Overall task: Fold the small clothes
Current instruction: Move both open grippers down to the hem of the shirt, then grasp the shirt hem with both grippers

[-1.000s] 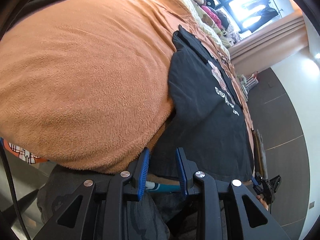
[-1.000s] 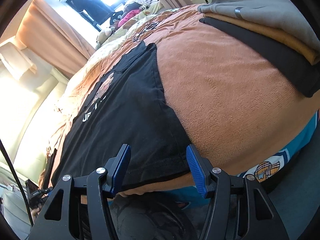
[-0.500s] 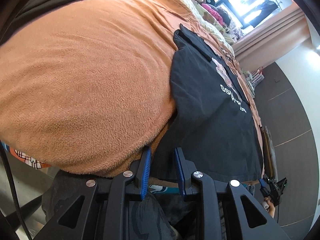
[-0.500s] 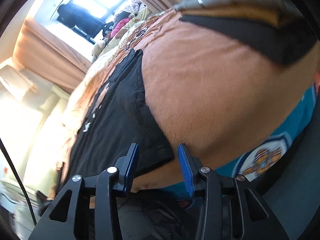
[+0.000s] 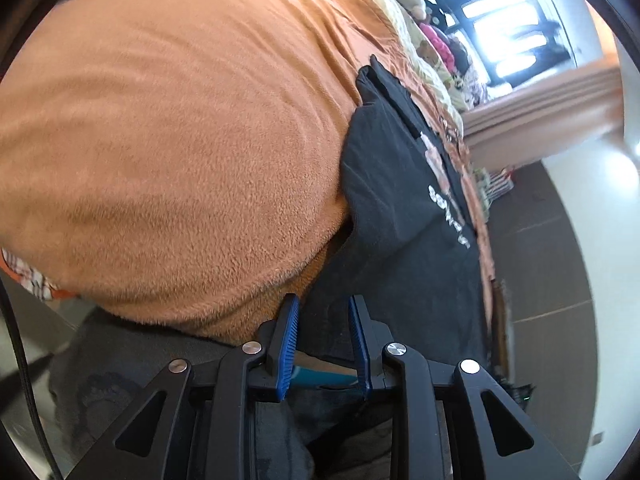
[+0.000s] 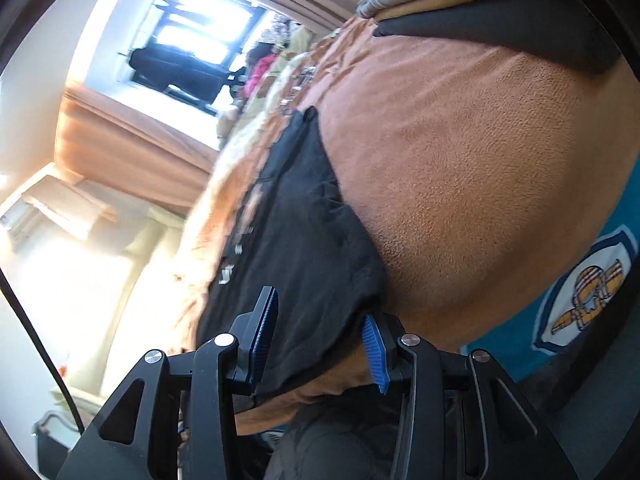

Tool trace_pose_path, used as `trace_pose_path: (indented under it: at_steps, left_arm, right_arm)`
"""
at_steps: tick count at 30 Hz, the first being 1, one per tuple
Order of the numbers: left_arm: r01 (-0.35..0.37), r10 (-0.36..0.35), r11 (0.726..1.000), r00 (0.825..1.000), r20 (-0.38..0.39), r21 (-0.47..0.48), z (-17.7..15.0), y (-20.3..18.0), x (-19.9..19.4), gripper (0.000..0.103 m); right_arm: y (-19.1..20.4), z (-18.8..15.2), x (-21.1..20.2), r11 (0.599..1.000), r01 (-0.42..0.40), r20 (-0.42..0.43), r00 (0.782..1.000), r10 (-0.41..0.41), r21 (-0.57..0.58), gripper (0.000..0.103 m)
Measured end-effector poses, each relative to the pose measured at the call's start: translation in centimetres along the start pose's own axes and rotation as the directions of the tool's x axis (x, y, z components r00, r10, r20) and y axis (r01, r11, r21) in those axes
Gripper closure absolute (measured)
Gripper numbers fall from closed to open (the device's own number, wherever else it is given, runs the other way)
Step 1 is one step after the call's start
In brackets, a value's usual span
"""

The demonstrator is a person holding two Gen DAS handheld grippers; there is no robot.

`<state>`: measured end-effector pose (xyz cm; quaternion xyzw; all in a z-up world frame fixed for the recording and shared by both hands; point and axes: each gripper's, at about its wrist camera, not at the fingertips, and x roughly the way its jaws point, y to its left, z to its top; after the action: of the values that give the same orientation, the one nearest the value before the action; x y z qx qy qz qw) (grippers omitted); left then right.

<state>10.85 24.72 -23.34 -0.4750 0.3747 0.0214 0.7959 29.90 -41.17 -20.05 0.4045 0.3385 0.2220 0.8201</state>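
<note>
One black T-shirt (image 5: pixel 404 216) lies flat on the fuzzy orange blanket (image 5: pixel 180 140) at the near edge of the bed; it looks light, thin and limp, so I judge the two hem corners the best places to hold. The left gripper (image 5: pixel 323 344) stands partly open around the hem. The right gripper (image 6: pixel 320 340), whose jaws have just been closing, brackets the other corner without clearly pinching it.

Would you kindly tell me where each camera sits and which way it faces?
Left wrist: behind the left gripper, facing over the black printed T-shirt on the orange fleece blanket; jaws straddle the hem.
Right wrist: behind the right gripper, facing the window; fabric between its jaws.
Shared: T-shirt, blanket, window.
</note>
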Motion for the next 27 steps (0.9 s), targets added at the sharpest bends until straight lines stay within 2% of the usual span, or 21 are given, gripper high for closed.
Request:
trace_pose_path:
  at_steps: [5,7,9,11,19,24,25,26,27]
  left_arm:
    - [0.034,-0.034,0.999,0.999,-0.003,-0.036,-0.3,0.4,-0.4,0.076]
    - [0.035,-0.036,0.998,0.999,-0.003,-0.043,-0.3,0.4,-0.4,0.076]
    - [0.039,-0.04,0.998,0.999,-0.005,-0.052,-0.2,0.3,-0.2,0.076]
    - [0.037,-0.038,0.998,0.999,-0.007,-0.05,-0.1,0.0,0.0,0.076]
    - [0.021,-0.021,0.999,1.0,-0.006,-0.027,0.4,-0.5,0.8,0.076]
    - [-0.062,0.064,0.997,0.997,-0.035,0.051,0.7,-1.9,1.8,0.076]
    - [-0.076,0.079,0.995,0.996,-0.04,0.071,0.8,-2.2,1.9,0.078]
    - [-0.095,0.1,0.99,0.994,-0.054,0.102,0.7,-2.7,2.1,0.088]
    - [-0.109,0.117,0.987,0.991,-0.068,0.12,0.5,-2.9,2.3,0.093]
  right_arm:
    - [1.1,-0.1,1.1,0.998,0.057,0.034,0.998,-0.057,0.018,0.065]
    - [1.6,-0.3,1.3,0.997,0.071,0.04,0.997,-0.072,0.032,0.079]
    - [2.0,-0.3,1.6,0.996,0.081,0.031,0.996,-0.082,0.047,0.097]
    - [2.2,-0.1,1.4,0.995,0.088,0.043,0.995,-0.09,0.043,0.103]
    - [3.8,0.3,-0.9,0.99,0.141,0.109,0.984,-0.141,0.005,0.103]
    - [4.1,0.5,-1.0,0.989,0.146,0.114,0.983,-0.147,0.011,0.103]
    - [4.2,0.7,-0.9,0.99,0.143,0.113,0.983,-0.143,0.01,0.103]
    - [4.5,0.7,-0.8,0.99,0.14,0.113,0.984,-0.14,0.008,0.103]
    - [4.7,0.7,-0.4,0.99,0.139,0.114,0.984,-0.139,0.002,0.103]
